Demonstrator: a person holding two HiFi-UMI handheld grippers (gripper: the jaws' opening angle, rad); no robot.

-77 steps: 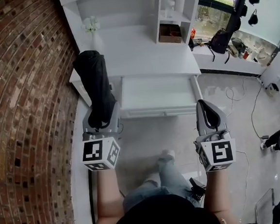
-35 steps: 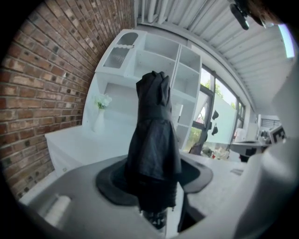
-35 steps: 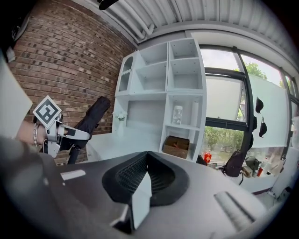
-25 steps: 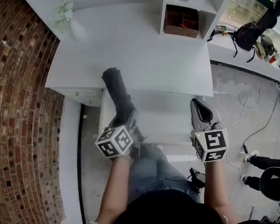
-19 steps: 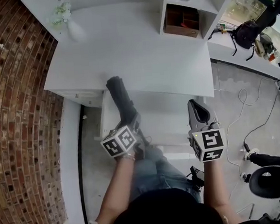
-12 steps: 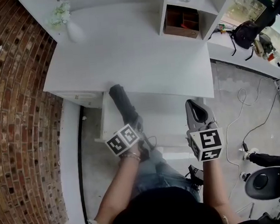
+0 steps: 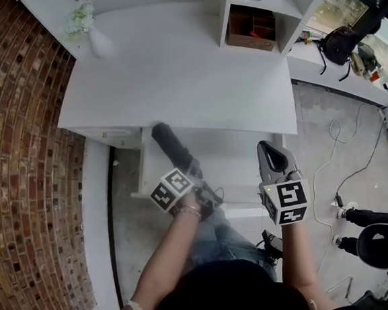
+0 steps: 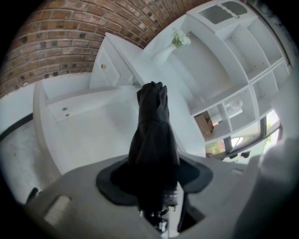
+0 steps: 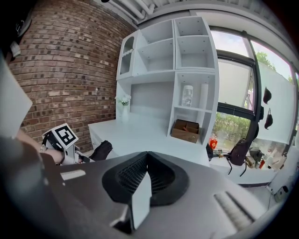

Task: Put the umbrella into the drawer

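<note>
Umbrella (image 7: 171,143), black and folded, is clamped at its near end in the left gripper (image 7: 194,172), reaching ahead of the jaws and slanting down into the open white drawer (image 7: 238,162), its sole visible content. To that gripper's right, the right gripper (image 7: 272,151) hovers over the drawer's right end, jaws closed together, empty.

Black umbrella (image 7: 173,146), white drawer (image 7: 238,157), white desk (image 7: 180,71), red-brown brick wall (image 7: 19,166)

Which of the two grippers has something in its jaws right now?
The left gripper: its jaws are clamped on the black folded umbrella over the open drawer. The right gripper is shut on nothing.
</note>
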